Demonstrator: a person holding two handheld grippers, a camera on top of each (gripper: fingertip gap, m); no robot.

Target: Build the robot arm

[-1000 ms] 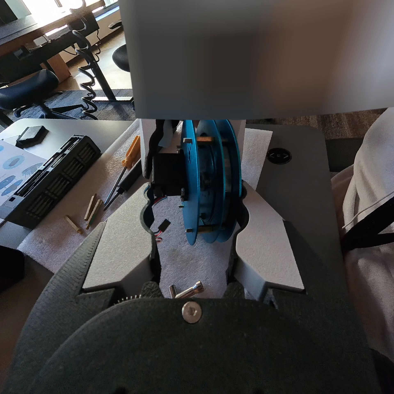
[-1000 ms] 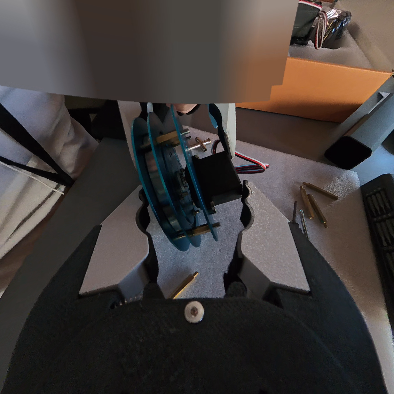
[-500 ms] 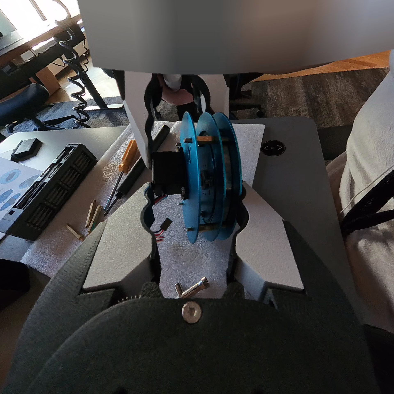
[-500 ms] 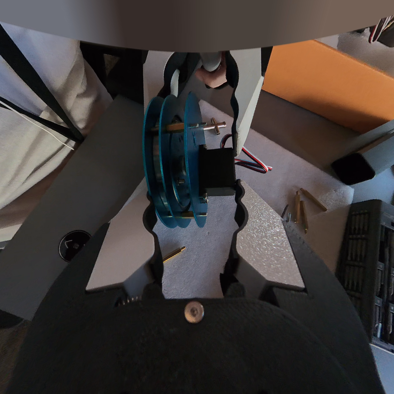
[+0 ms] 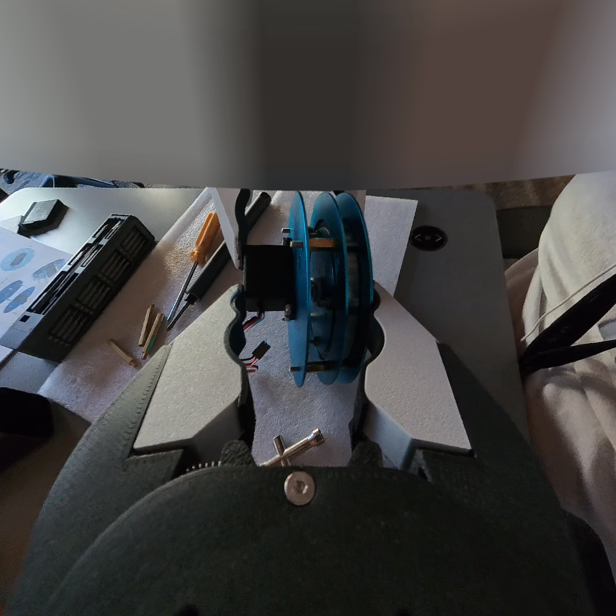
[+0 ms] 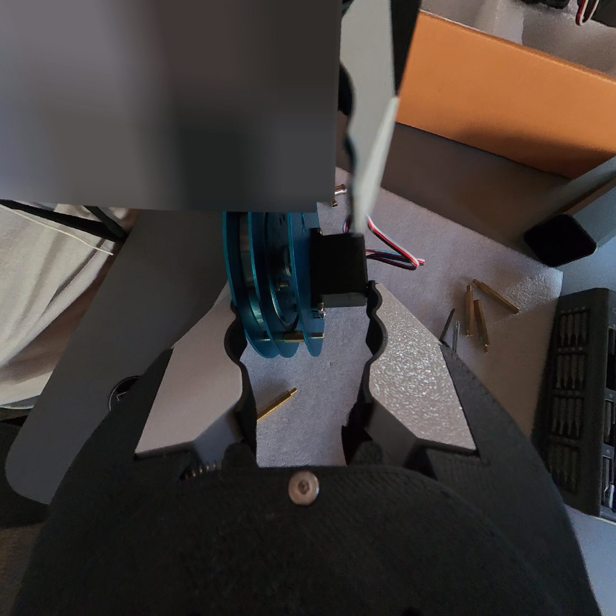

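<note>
A stack of blue discs on brass standoffs with a black servo and its red, white and black wires is held on edge just above the white foam mat. My left gripper is shut on it, one fingertip on the servo, the other on the outer disc. My right gripper is shut on the same assembly from the opposite side, one fingertip on the servo. Each view shows the other gripper's fingers past the assembly.
A cross-shaped metal wrench, an orange-handled screwdriver, a black screwdriver, loose brass standoffs and a black bit case lie around. An orange box stands behind. A person's white clothing borders the table. Left and right tips are no more than a few centimetres apart.
Both grippers stayed shut on the assembly. It went from tilted to upright in the right wrist view. More of the cross wrench shows near my left gripper's base.
</note>
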